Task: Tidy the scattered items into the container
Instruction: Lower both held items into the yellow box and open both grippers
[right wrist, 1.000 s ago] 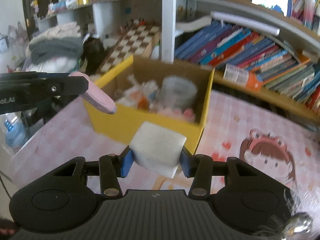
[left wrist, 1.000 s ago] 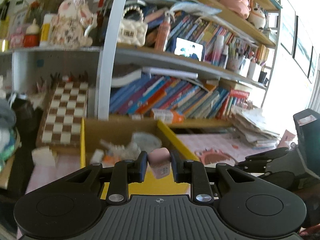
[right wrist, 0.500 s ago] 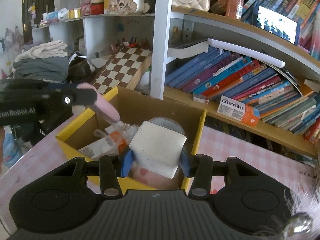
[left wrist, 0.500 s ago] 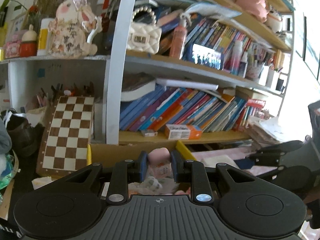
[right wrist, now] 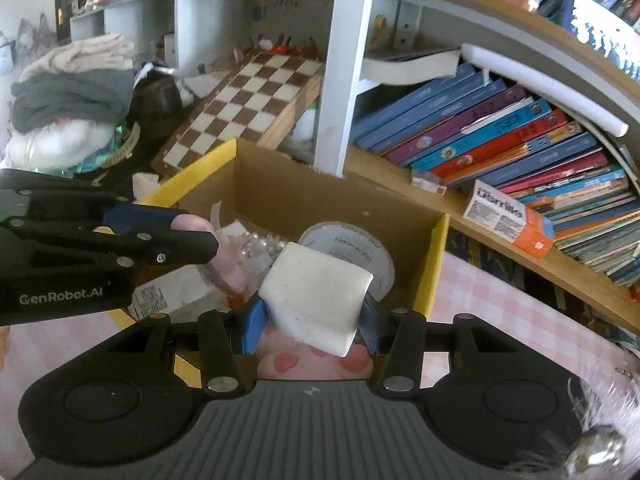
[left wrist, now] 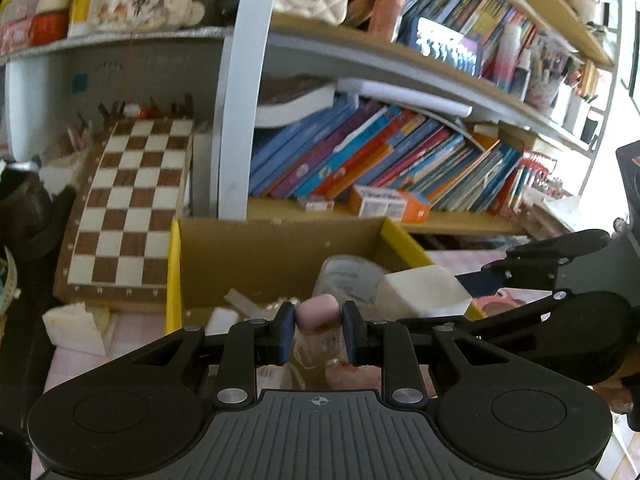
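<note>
Our left tool [left wrist: 317,334] squeezes a pink thing [left wrist: 318,312] and our right tool [right wrist: 310,322] squeezes a white block [right wrist: 316,294], both over the box [right wrist: 430,264]. If we let go together, the block might bump the round tin [right wrist: 352,252] and tumble out

The box [right wrist: 430,264] is brown cardboard with yellow rims. A white block [right wrist: 316,296] sits between blue pads [right wrist: 253,322]. The pink tube [left wrist: 318,312] is pale; the chessboard [left wrist: 132,200] shows brown-and-cream checks; the tablecloth [right wrist: 500,320] is pink gingham.
</note>
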Demonstrator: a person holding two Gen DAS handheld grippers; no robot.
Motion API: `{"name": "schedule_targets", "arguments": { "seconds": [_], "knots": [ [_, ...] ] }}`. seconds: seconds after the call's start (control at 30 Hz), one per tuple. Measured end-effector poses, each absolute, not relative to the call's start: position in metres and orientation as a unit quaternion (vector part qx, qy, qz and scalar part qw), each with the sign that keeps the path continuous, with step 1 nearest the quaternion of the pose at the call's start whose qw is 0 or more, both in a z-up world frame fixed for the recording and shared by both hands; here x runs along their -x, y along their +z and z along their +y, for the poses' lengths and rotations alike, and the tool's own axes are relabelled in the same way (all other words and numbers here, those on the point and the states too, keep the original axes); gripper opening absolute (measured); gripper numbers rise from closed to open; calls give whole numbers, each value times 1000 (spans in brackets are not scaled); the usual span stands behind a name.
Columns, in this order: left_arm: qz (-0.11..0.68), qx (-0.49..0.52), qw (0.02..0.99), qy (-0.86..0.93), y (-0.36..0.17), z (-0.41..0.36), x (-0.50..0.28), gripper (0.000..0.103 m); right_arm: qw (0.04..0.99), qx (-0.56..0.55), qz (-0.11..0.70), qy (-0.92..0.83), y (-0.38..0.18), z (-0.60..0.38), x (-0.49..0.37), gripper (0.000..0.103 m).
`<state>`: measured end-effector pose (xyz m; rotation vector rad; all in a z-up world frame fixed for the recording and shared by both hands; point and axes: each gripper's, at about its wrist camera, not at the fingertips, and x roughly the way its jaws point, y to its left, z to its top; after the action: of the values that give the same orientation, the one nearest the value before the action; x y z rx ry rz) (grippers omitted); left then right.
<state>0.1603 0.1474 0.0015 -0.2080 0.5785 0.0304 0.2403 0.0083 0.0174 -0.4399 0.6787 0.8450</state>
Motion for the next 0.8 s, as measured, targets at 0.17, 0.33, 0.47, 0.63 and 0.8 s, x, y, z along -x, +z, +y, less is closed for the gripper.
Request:
{"name": "schedule_targets", "arguments": {
  "seconds": [0.17,0.33,0.47,0.63,0.8],
  "knots": [
    [302,109,947,21,-10,153,-165,24,826,213,335,400,7,14,-246,46],
    [304,117,945,26,-12,157,-166,27,823,215,343,399,2,17,-249,46],
    [305,118,944,35,-12,157,-163,50,822,215,346,398,-1,18,-251,47],
    [294,120,947,46,-7,152,-154,74,820,216,349,398,-2,19,-251,48],
    [284,116,950,51,-1,148,-143,81,821,215,347,399,-1,20,-249,55]
  ]
}}
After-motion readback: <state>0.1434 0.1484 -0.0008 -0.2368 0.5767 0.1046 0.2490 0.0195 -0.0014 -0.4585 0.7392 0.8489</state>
